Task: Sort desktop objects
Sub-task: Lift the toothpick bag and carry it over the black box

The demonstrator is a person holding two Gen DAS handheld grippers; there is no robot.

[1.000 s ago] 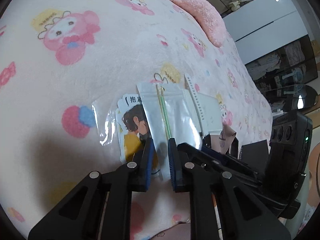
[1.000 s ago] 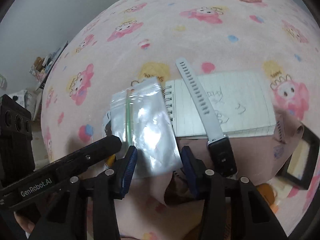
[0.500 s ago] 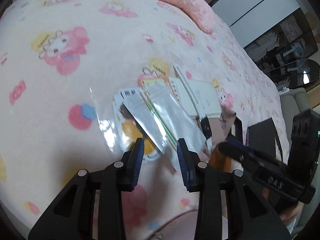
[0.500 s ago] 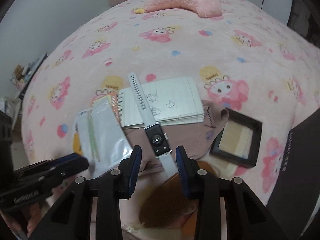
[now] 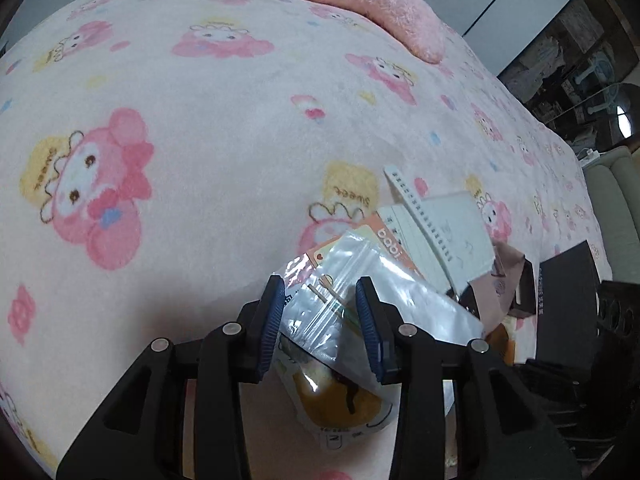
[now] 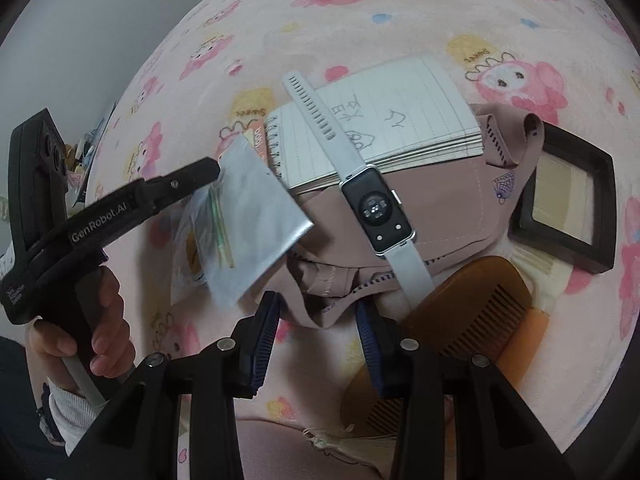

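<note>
Clear plastic zip bag (image 5: 360, 300), holding thin sticks, has been let go: a second ago the left gripper (image 5: 320, 320) was pinched shut on it, and now its jaws are parting, the bag loose between the pads atop the sticker packet (image 5: 340, 396). That item looks placed, so sorting can move on. The right gripper (image 6: 316, 336) has swung from the bag to the pinkish-brown cloth (image 6: 440, 216); its jaws are widening, empty, with the watch (image 6: 376, 208) at one o'clock and the wooden comb (image 6: 472, 312) at three.
</note>
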